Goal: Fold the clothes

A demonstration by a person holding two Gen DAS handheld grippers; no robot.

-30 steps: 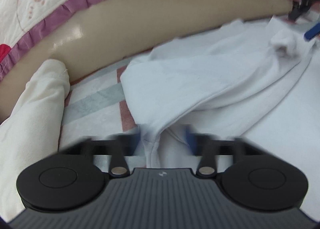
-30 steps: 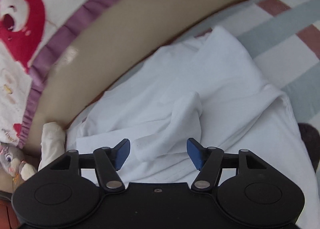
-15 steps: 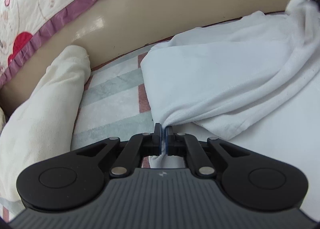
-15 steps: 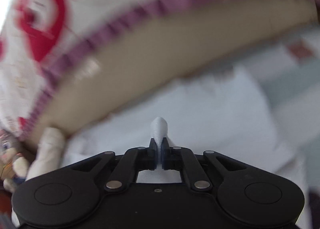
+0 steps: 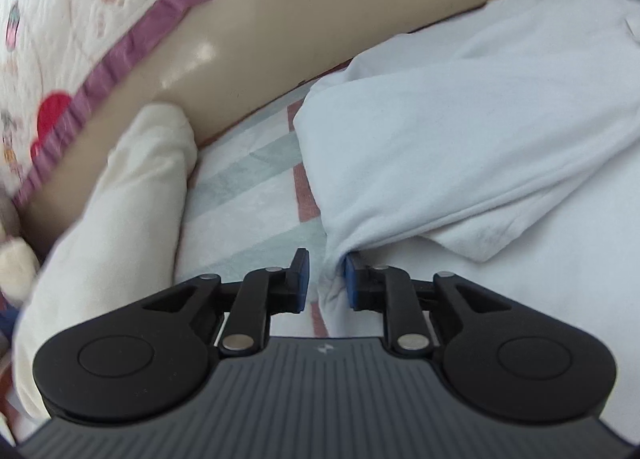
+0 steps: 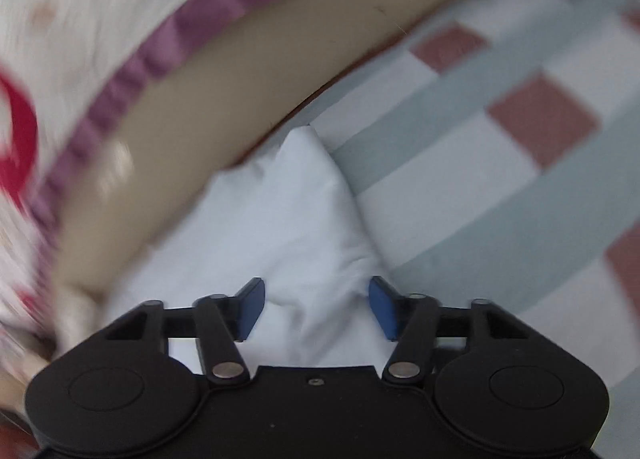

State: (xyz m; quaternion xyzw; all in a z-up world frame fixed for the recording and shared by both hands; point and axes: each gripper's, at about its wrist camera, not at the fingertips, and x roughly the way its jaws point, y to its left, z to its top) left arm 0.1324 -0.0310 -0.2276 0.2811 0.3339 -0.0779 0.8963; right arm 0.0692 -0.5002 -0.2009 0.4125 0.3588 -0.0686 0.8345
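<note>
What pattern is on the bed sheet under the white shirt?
The checked bed sheet has white, pale green and dusty red blocks, clearest in the right wrist view.

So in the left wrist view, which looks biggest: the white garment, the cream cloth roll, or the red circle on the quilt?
1. white garment
2. cream cloth roll, though its nearness to the camera may enlarge it
3. red circle, clearly smallest

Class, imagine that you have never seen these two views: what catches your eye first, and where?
A crumpled white garment fills the middle of the checked bedsheet. Behind it a quilt with a purple frill hangs over a beige bed edge. At the bottom of each view, blue-padded jaws stand open around a bunch of the cloth.
</note>
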